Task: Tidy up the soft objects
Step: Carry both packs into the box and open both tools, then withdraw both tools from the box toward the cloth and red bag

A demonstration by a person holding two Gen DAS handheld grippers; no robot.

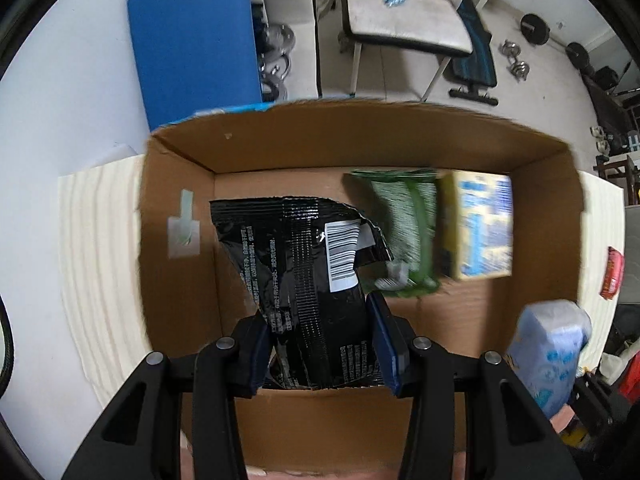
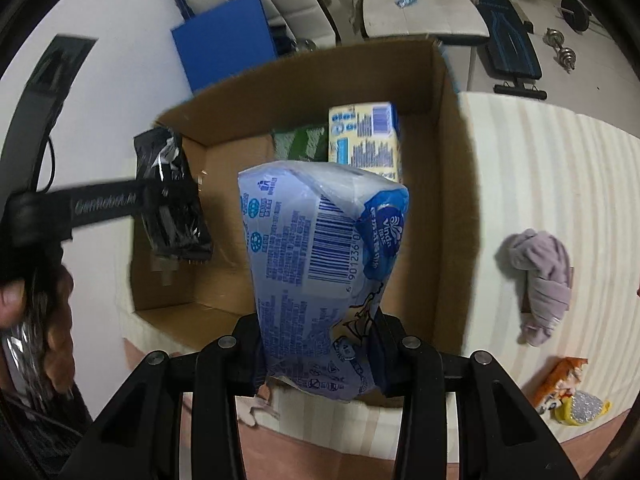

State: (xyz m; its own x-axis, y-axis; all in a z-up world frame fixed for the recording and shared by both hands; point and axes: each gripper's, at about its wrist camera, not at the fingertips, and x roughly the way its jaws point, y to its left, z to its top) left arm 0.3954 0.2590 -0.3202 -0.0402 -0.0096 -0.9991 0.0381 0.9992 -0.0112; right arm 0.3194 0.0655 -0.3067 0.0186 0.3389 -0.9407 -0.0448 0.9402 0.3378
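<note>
Roughly halfway, by judgement. Already lying in the cardboard box [image 1: 180, 184]: a green packet [image 1: 404, 232] and, touching it on its right, a yellow-blue pack [image 1: 484, 228], both at the far wall. Left tongs [image 1: 322, 344] pinching a black foil bag [image 1: 296, 280] at its lower part, held above the box floor on the left side; not yet released. Right tongs [image 2: 320, 344] pressed on a light-blue tissue pack [image 2: 320, 264], hanging over the near edge of the box, not yet inside.

Still waiting on the worktop [image 2: 540, 168], right of the box: a grey-lilac cloth [image 2: 540, 276], crumpled, and further toward the near edge an orange wrapper [image 2: 564, 380] beside something yellow and glittering [image 2: 584, 408]. Probably next after the two held packs.

Hard to make out: motion blur on the box contents in the left wrist view, print unreadable. Near part of the box floor covered by the tissue pack. A red object [image 1: 612, 274] at the right border of the left view cut off, kind unclear. Whether the black bag touches the floor of the box: cannot tell.
</note>
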